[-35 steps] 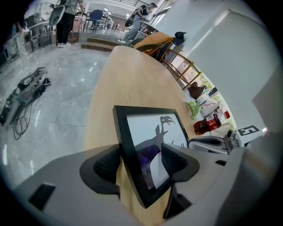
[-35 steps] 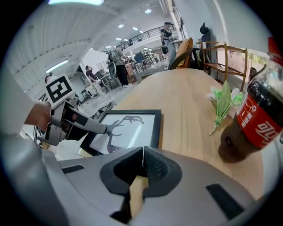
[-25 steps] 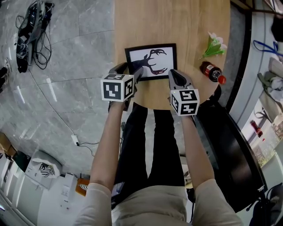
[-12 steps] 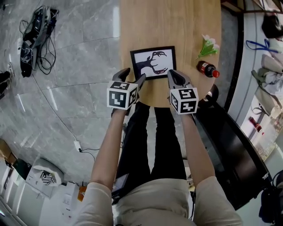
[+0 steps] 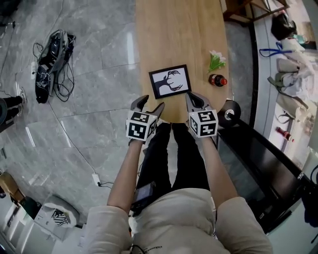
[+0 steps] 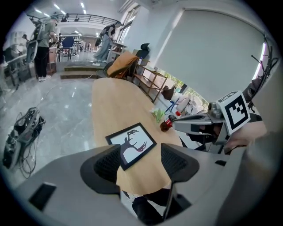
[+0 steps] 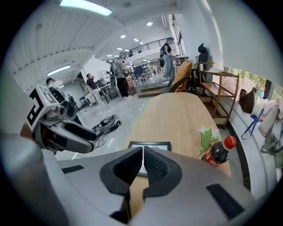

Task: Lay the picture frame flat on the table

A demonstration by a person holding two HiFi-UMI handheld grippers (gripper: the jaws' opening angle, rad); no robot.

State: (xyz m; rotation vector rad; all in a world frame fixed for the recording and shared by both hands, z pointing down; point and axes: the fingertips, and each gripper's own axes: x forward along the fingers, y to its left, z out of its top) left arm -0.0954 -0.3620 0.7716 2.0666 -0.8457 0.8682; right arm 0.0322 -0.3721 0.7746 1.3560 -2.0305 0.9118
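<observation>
Picture frame (image 5: 170,82) lies flat, long axis across table (image 5: 174,34).

A long wooden table (image 5: 174,34) stands on glossy grey marble floor (image 5: 74,129) under ceiling strip lights (image 7: 86,6).

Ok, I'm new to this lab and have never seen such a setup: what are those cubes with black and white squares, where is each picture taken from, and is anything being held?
There is no robot here. A person holds a two-jaw gripper in each hand, and the patterned cubes are part of those grippers. The top-down picture comes from a camera on the person's head. The other two come from cameras riding on each gripper, looking along its jaws. On the wooden table are a picture frame lying flat, with an antlered silhouette in it, a red-capped bottle and a small bunch of flowers. The left gripper has its jaws apart and the right gripper has them together. Neither holds anything.
</observation>
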